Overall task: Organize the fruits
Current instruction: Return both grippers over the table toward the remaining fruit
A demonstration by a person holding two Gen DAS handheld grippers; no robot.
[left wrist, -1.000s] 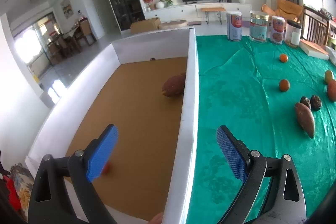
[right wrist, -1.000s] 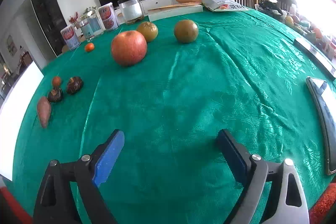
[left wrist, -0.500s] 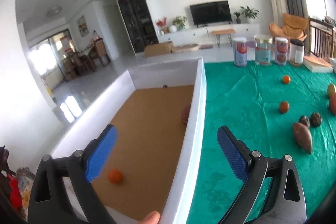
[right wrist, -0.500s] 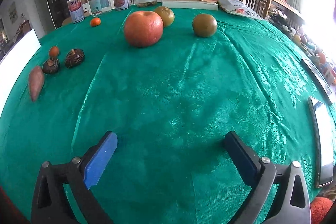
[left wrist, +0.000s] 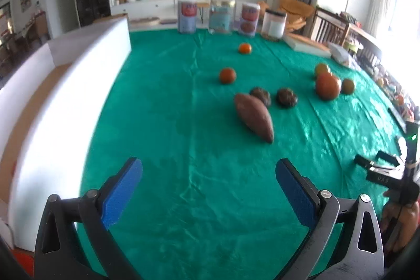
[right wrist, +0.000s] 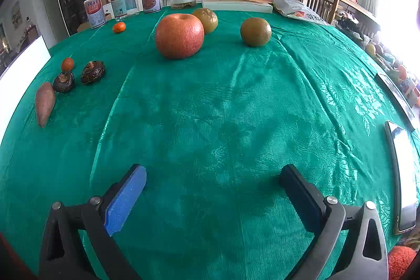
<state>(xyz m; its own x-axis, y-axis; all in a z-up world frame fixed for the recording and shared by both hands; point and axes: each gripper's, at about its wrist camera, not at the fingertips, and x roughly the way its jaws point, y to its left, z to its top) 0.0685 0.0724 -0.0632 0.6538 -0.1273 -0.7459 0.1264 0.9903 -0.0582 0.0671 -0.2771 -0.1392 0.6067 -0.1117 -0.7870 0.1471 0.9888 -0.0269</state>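
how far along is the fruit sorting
Early. Both claws, left claw and right claw, are open and empty. Left on the green cloth: big apple, sweet potato, two small oranges and more. The white box's contents are hidden.

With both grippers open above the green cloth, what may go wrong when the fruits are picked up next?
The sweet potato touches a dark round fruit, so the left gripper may knock that fruit away. The big apple sits against a brownish citrus; grasping one with the right gripper may send the other rolling.
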